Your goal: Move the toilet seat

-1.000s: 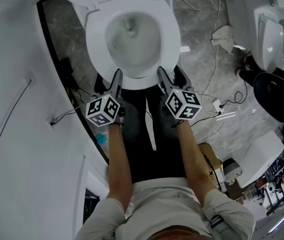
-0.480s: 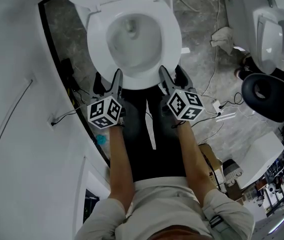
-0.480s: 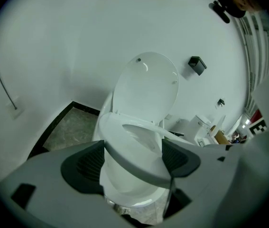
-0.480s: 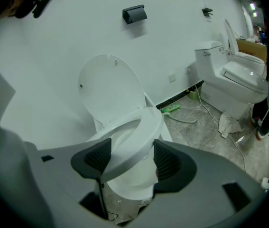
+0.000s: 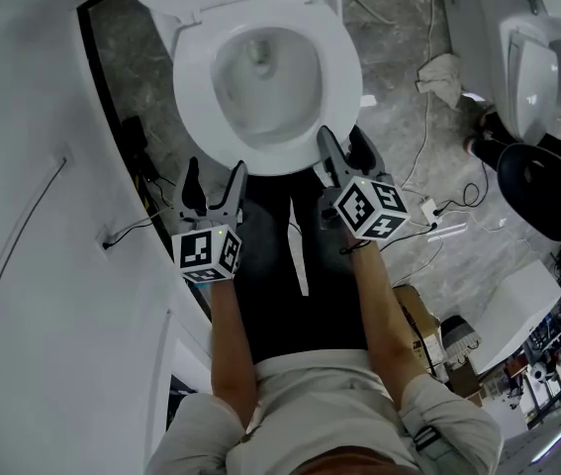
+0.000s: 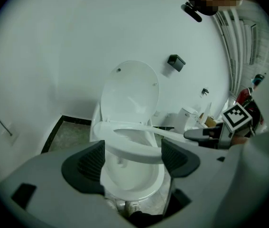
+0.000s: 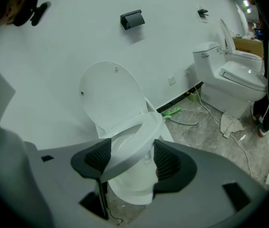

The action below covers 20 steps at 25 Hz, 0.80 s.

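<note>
**Lot: bathroom stall, one toilet seat raised by hand-held grippers**

White wall [image 5: 23,166] fills the left side, with a thin cable [image 5: 8,255] running along it. Grey marbled floor [image 5: 399,97] lies beyond a dark skirting line.

- Left gripper [image 5: 215,171]: jaws apart and pressing on nothing. In its own view the front rim of the seat shows just ahead of the two dark pads [image 6: 90,161] and spans the gap between them without touching either. Its marker cube [image 5: 209,253] sits at the rear, towards the person.
- Toilet seat [image 5: 189,87]: white ring, lifted clear of the bowl [image 6: 129,182] at its front and sloping back down to the hinge. It lies ahead of both grippers. The lid [image 6: 129,89] stands upright against the wall behind it.
- Right gripper [image 5: 342,142]: clamped on the seat's front right edge. In its own view the rim runs slantwise between the ribbed pads [image 7: 168,161] and overlaps the left one. Its marker cube [image 5: 367,208] is at the rear.
- Wall fitting [image 7: 132,19]: small, black, high above the lid.
- Second toilet [image 7: 234,80]: white, well to the right of the right gripper, with its lid up.
- Crumpled cloth [image 7: 229,124]: on the floor in front of the second toilet, beside loose white cables.
</note>
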Available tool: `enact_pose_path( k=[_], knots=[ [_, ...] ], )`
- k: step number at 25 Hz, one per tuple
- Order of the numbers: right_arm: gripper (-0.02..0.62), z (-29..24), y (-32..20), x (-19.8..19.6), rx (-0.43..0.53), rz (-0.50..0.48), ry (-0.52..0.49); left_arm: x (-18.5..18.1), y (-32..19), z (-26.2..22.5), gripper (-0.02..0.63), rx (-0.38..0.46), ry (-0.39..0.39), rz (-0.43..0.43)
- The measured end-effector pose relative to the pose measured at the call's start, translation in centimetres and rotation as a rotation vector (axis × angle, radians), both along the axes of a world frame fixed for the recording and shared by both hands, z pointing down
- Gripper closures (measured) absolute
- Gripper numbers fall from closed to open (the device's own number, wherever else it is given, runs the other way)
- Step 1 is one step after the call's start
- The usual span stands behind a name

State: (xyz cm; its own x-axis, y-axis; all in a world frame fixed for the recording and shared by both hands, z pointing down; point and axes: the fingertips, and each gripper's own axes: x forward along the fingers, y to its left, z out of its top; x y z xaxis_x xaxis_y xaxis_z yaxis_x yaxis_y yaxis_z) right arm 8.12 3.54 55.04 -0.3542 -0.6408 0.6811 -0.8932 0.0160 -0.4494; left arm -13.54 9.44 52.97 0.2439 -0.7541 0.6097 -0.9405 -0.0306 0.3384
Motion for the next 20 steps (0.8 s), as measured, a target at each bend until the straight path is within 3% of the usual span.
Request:
enact_pose_path(
  k=[9, 20],
  knots=[
    [0.295, -1.0, -0.4, -0.3, 0.019, 0.02, -0.023, 2.0, 3.0, -0.5, 0.215, -0.017, -0.182, 0.255],
    [0.291, -2.2, -1.4, -0.3, 0.03, 0.037, -0.057, 2.5, 0.1, -1.0, 0.217, 0.04, -0.306, 0.317]
  ],
)
